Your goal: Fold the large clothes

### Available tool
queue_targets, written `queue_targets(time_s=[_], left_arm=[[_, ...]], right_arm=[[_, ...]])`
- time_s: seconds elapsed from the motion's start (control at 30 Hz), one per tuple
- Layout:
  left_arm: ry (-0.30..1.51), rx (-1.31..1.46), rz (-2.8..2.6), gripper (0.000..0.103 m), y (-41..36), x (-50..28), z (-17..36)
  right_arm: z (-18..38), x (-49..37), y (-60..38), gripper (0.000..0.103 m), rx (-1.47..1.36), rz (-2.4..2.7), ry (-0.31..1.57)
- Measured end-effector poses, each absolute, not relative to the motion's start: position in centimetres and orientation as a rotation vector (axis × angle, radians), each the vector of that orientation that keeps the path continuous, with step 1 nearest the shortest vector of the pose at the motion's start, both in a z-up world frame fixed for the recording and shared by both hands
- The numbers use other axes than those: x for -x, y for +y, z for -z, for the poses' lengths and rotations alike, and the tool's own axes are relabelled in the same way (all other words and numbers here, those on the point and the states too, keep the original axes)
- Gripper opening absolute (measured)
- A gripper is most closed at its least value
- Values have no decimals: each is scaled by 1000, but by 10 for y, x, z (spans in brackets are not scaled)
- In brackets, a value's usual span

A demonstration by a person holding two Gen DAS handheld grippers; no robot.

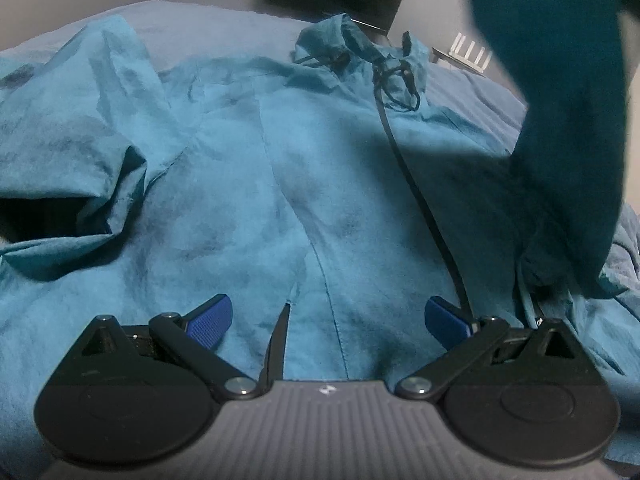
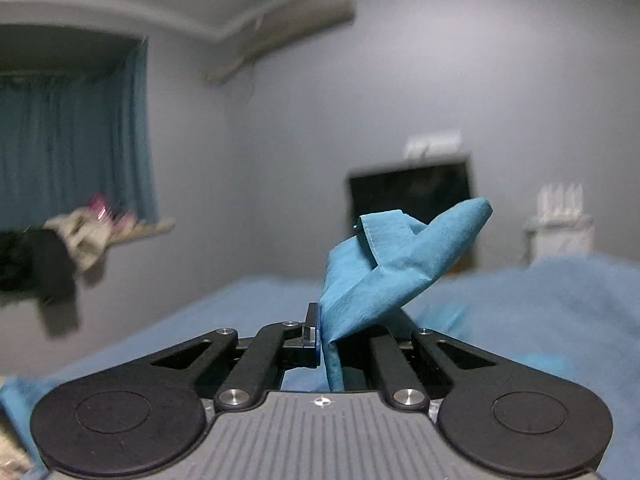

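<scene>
A large teal jacket lies spread on a blue bed, hood and black drawstrings at the far end, a black zipper line running toward me. My left gripper hovers open over the jacket's front, blue pads wide apart and nothing between them. At the right a sleeve of the jacket hangs lifted in the air. In the right wrist view my right gripper is shut on a folded end of that teal sleeve, held up above the bed and pointing nearly level.
The blue bed sheet surrounds the jacket. Against the grey wall stand a dark screen and a white router. A blue curtain and clothes on a ledge are at the left.
</scene>
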State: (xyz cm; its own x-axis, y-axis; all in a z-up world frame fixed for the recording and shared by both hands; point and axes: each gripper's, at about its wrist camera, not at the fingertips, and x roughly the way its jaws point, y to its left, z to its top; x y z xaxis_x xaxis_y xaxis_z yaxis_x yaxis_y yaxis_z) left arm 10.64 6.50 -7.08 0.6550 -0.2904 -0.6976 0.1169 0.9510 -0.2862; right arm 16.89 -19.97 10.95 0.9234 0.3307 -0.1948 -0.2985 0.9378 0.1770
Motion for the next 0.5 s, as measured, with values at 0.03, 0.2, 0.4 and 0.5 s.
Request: queue_targets(time_s=[0.03, 0.2, 0.4, 0.5], left_arm=[[827, 234, 230, 103, 67, -107, 72], [820, 266, 225, 103, 74, -106, 72], [811, 251, 229, 103, 72, -106, 72], [802, 241, 228, 103, 71, -106, 70]], right_arm=[[-92, -174, -186, 5, -138, -344, 277], [-3, -173, -132, 45, -89, -471, 615], [4, -143, -151, 71, -132, -558, 682], [-24, -125, -111, 75, -175, -523, 671]])
